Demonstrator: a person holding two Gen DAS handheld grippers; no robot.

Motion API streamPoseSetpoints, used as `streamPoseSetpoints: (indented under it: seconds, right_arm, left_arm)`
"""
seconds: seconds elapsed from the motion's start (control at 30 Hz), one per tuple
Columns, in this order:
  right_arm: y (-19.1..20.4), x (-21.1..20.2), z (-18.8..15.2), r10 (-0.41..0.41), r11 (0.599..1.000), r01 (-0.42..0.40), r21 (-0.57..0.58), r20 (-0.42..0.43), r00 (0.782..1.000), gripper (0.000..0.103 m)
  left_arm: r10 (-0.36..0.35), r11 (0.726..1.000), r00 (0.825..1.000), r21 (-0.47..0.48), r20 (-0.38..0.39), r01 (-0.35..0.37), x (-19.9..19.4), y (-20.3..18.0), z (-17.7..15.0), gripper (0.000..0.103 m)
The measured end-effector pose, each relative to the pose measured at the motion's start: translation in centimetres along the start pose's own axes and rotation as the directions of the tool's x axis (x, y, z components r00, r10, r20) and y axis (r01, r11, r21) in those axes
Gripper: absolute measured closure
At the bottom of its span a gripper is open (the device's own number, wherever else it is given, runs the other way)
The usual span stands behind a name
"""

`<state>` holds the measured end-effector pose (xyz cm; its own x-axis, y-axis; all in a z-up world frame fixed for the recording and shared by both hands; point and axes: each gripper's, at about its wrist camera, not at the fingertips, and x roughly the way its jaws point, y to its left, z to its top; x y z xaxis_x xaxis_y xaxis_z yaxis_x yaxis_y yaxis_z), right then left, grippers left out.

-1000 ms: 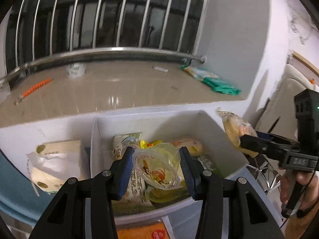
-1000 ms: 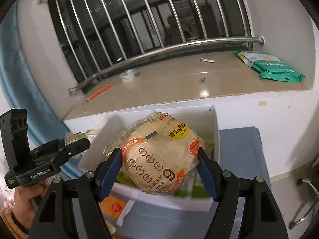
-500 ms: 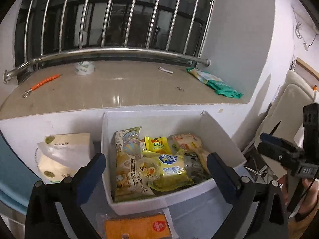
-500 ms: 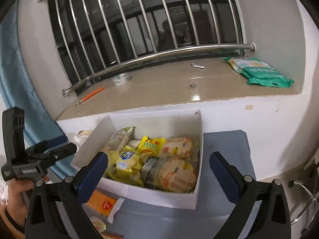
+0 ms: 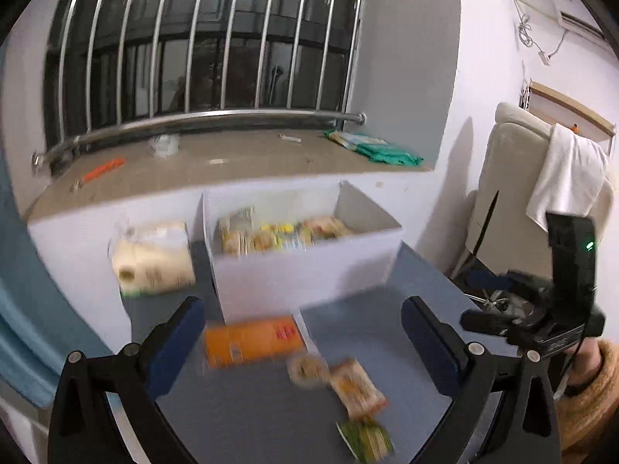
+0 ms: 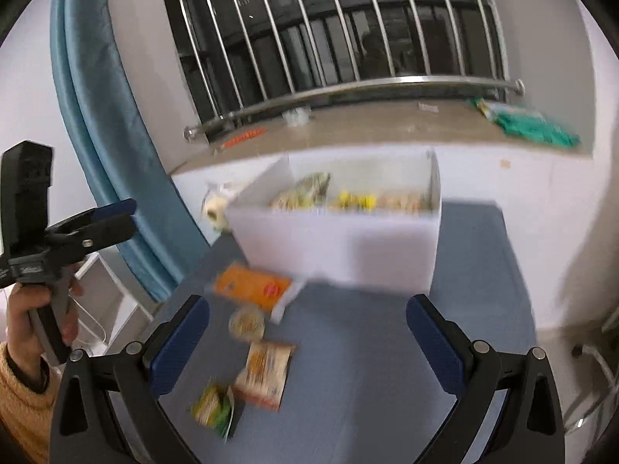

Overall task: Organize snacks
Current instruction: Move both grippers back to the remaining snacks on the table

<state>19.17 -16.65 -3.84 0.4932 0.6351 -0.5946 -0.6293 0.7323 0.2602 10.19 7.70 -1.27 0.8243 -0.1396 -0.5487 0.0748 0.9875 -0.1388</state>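
Observation:
A white box (image 5: 309,270) (image 6: 340,247) holds several snack packs at the back of the blue table. In front of it lie an orange packet (image 5: 251,342) (image 6: 251,286), a round jelly cup (image 5: 307,369) (image 6: 247,323), a tan snack pack (image 5: 358,386) (image 6: 267,371) and a green packet (image 5: 365,439) (image 6: 214,408). My left gripper (image 5: 301,348) is open and empty above these loose snacks. My right gripper (image 6: 307,344) is open and empty, also above them. Both views are blurred.
A tissue pack (image 5: 153,259) stands left of the box. The window ledge (image 5: 216,166) behind carries green packets (image 5: 375,147) and an orange pen (image 5: 102,168). A blue curtain (image 6: 104,143) hangs at the left. A chair with a white towel (image 5: 565,178) stands at the right.
Both grippers let go of their snacks into the box, opened wide, and have pulled back from it, so the loose snacks on the table now show.

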Motion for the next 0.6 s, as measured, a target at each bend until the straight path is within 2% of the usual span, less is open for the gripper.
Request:
streamPoseSetpoints:
  seconds: [0.17, 0.23, 0.33, 0.43, 0.6]
  right_arm:
    - [0.9, 1.1, -6.4, 0.017, 0.995, -0.008, 0.101, -0.089, 0.996, 0.0]
    - [1.6, 1.9, -8.1, -0.013, 0.993, 0.03, 0.116, -0.142, 0.99, 0.0]
    - [3.0, 2.8, -8.6, -0.012, 0.997, 0.025, 0.08, -0.158, 0.987, 0.0]
    - [4.4, 4.0, -7.8, -0.043, 0.998, 0.049, 0.029, -0.169, 0.985, 0.0]
    - [6.3, 6.9, -6.7, -0.047, 0.999, 0.044, -0.016, -0.22, 0.974, 0.0]
  left_arm:
    - [-0.04, 0.991, 0.999, -0.124, 0.008, 0.041, -2.3, 0.2, -6.3, 0.0]
    - [-0.058, 0.987, 0.998, -0.152, 0.009, 0.058, -2.9, 0.2, -8.0, 0.0]
    - [-0.045, 0.984, 0.999, -0.172, 0.024, 0.048, -4.2, 0.3, -9.5, 0.0]
    - [-0.031, 0.983, 0.998, -0.178, 0.05, 0.04, -5.3, 0.6, -9.6, 0.0]
    - [-0.019, 0.983, 0.998, -0.182, 0.06, 0.03, -6.0, 0.9, -9.8, 0.0]
